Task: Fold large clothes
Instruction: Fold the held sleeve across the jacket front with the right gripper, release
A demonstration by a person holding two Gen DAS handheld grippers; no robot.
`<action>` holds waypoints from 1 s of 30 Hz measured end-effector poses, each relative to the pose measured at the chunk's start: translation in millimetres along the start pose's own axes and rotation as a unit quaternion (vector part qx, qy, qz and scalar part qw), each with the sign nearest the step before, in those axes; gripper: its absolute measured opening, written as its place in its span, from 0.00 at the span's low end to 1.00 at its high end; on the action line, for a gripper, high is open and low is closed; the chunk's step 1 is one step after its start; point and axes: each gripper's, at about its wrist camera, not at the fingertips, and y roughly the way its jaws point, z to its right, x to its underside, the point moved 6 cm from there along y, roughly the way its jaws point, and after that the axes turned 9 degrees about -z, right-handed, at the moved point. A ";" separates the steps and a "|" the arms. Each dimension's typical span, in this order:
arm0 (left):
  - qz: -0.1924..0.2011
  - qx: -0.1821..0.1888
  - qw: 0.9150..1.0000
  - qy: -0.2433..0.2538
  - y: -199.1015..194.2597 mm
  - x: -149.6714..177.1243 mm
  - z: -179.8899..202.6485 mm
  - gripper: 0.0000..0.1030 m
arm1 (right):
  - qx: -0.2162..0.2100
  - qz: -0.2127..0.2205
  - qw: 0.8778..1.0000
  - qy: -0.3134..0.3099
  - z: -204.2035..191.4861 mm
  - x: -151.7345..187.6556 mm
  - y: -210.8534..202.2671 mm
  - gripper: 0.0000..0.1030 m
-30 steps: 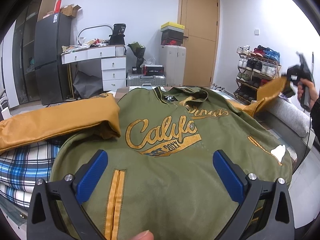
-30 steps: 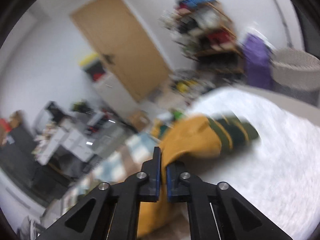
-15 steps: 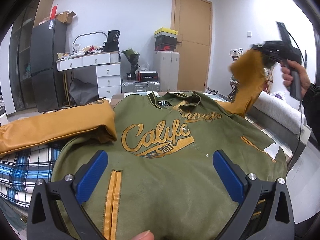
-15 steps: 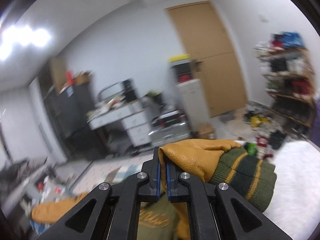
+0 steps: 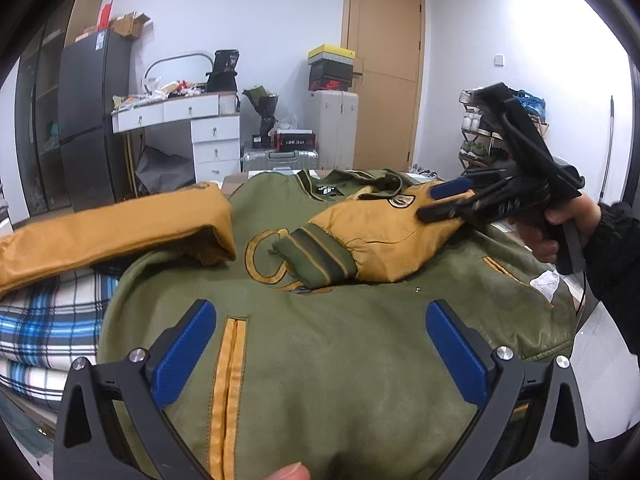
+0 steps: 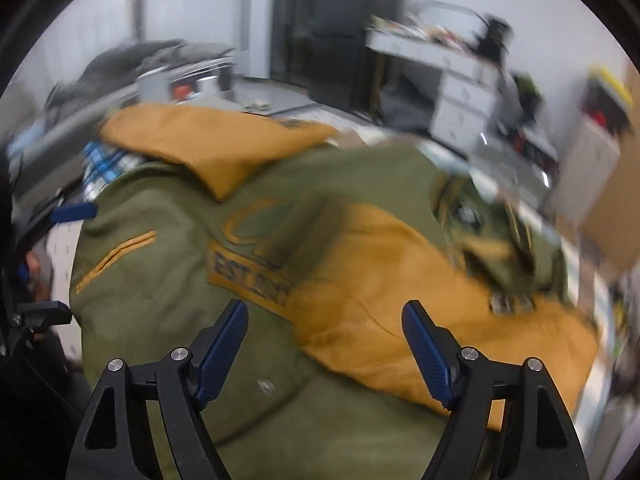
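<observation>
The right gripper (image 5: 442,202) is opening its jaws just above the mustard sleeve (image 5: 384,236), nothing pinched between them. This sleeve lies across the chest of the green jacket (image 5: 340,356). The left gripper (image 5: 320,340) hovers wide open over the jacket's hem.

Green jacket (image 5: 360,340) spread flat, one tan sleeve (image 5: 384,240) lying across chest, cuff (image 5: 316,256) over lettering. Right gripper (image 5: 444,202) just above sleeve, jaws opening, gripping nothing. Left gripper (image 5: 320,344) low over hem, jaws wide. Other sleeve (image 5: 120,232) folded at left.
</observation>
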 end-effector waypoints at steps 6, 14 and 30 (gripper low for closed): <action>-0.009 0.015 1.000 -0.013 4.8 3.8 -0.8 0.99 | 0.055 0.014 0.984 0.167 78.8 21.9 -22.8 0.77; -0.010 0.012 1.000 -0.013 1.2 6.0 -2.6 0.99 | 0.082 0.031 0.943 0.320 147.0 -5.3 -28.7 0.77; -0.059 0.014 0.998 -0.014 23.8 16.3 -11.3 0.99 | -0.066 0.018 0.930 0.360 218.9 -133.3 100.8 0.00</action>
